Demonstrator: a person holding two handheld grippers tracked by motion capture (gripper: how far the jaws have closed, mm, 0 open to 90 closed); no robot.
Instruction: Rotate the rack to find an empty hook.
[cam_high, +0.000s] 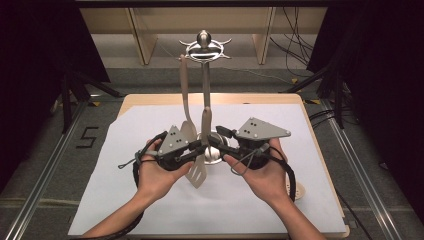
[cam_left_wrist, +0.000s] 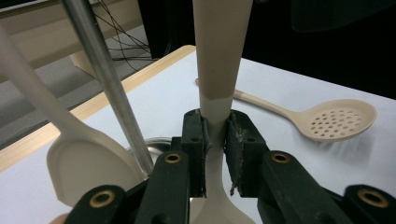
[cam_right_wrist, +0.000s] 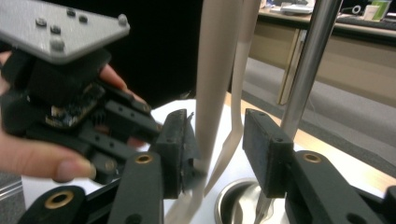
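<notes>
Nearest the person, two hands come up from the bottom of the high view, each holding a set of tongs over the white sheet (cam_high: 125, 200) that covers the counter (cam_high: 320, 150). The left tongs (cam_high: 196, 149) are clamped on the neck of a beige slotted spatula (cam_high: 198, 172); in the left gripper view the two black jaws press both sides of the narrow neck where the handle (cam_left_wrist: 219, 51) meets the blade. The blade hangs low, in front of the stand's round base (cam_high: 214, 150), and the handle rises tilted toward the stand's post.

The right tongs (cam_high: 214, 141) stand apart. In the right gripper view their jaws bracket the same spatula handle (cam_right_wrist: 215, 79): the left jaw touches it or lies just beside it, the right jaw is clear of it. The left hand (cam_right_wrist: 42, 154) and its grey plate (cam_right_wrist: 60, 28) show close by in that view.

Beside the held spatula, a second beige utensil with a solid blade (cam_high: 186, 107) hangs from the stand, its blade reaching down near the left tongs; the left gripper view shows that blade (cam_left_wrist: 88, 168) just beside the metal post (cam_left_wrist: 107, 84).

To the person's right a beige skimmer with a perforated bowl (cam_left_wrist: 338, 120) lies flat on the white sheet; in the high view a part of it (cam_high: 298, 191) shows past the right wrist.

Farther back the post (cam_high: 205, 82) rises to a ring-shaped top with hooks (cam_high: 204, 47). Beyond the counter's far edge lie grey floor and wooden furniture legs (cam_high: 142, 37).
</notes>
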